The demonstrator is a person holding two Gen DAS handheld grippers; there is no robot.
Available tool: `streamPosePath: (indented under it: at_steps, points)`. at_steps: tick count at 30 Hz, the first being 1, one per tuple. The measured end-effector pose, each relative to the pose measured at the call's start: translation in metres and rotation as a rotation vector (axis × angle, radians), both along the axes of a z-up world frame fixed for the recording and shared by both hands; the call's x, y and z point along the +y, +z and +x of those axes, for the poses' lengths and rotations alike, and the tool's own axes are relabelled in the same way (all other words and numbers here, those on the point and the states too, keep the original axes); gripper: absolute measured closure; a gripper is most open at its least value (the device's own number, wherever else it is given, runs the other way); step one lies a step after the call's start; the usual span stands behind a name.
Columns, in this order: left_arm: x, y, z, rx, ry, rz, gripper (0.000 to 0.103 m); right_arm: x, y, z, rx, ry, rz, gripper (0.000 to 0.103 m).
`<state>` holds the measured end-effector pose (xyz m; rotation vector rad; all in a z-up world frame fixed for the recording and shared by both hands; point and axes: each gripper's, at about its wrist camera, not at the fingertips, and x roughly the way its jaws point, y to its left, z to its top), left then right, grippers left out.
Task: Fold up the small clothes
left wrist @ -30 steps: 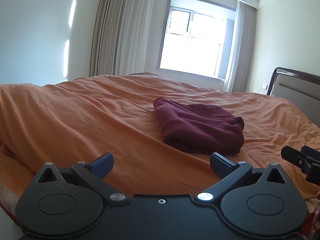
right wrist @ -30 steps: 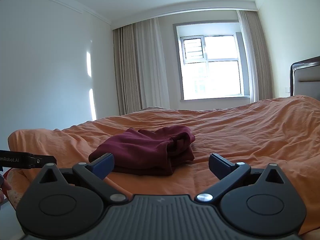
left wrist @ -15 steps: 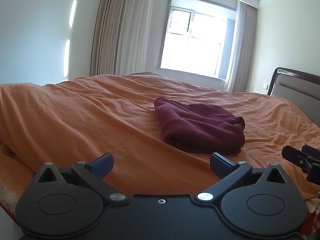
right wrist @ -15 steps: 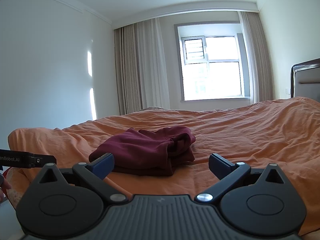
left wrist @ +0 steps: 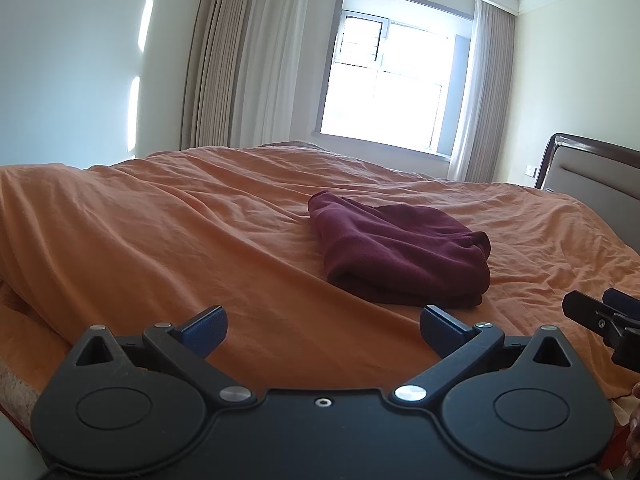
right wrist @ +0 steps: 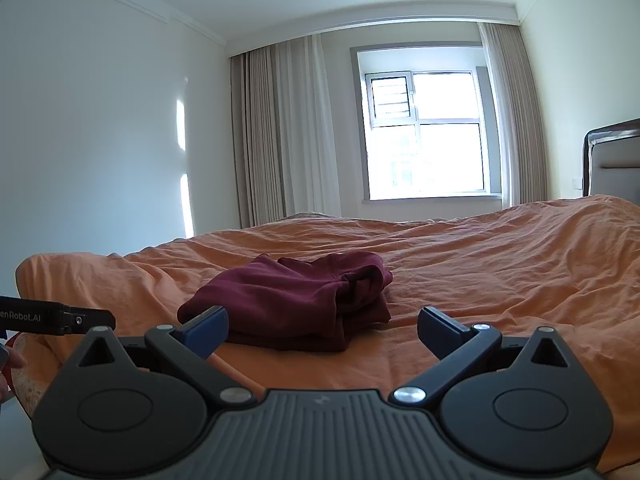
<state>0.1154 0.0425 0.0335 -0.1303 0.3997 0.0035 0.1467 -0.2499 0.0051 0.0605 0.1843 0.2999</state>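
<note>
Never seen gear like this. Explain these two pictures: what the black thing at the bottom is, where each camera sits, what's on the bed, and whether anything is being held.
No robot here: a person holds a hand-operated two-finger gripper in each hand, with a wide-angle camera on each looking forward along its fingers. The black shape at the bottom of each picture is that gripper's own body. One picture is from the left gripper, the other from the right gripper; each also catches the other gripper at its edge. Both grippers are open and hold nothing. Ahead, on the orange bedspread, lies a maroon garment, loosely folded in a bundle and touched by neither gripper. Behind are a window, curtains and a headboard.
</note>
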Motion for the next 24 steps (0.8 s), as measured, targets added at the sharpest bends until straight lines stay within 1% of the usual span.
streamPosePath:
  at_steps: [5,13,24]
  points:
    - [0.0,-0.003,0.004,0.017,0.014,-0.014,0.001,0.0,-0.002,0.003,0.006,0.001,-0.004,0.0]
    - [0.001,-0.008,0.014,0.056,0.072,0.022,0.001,0.001,-0.008,0.014,0.032,-0.005,-0.004,0.0]
    - [0.003,-0.015,0.03,0.081,0.066,0.027,0.001,0.002,-0.019,0.031,0.075,0.002,-0.01,0.0]
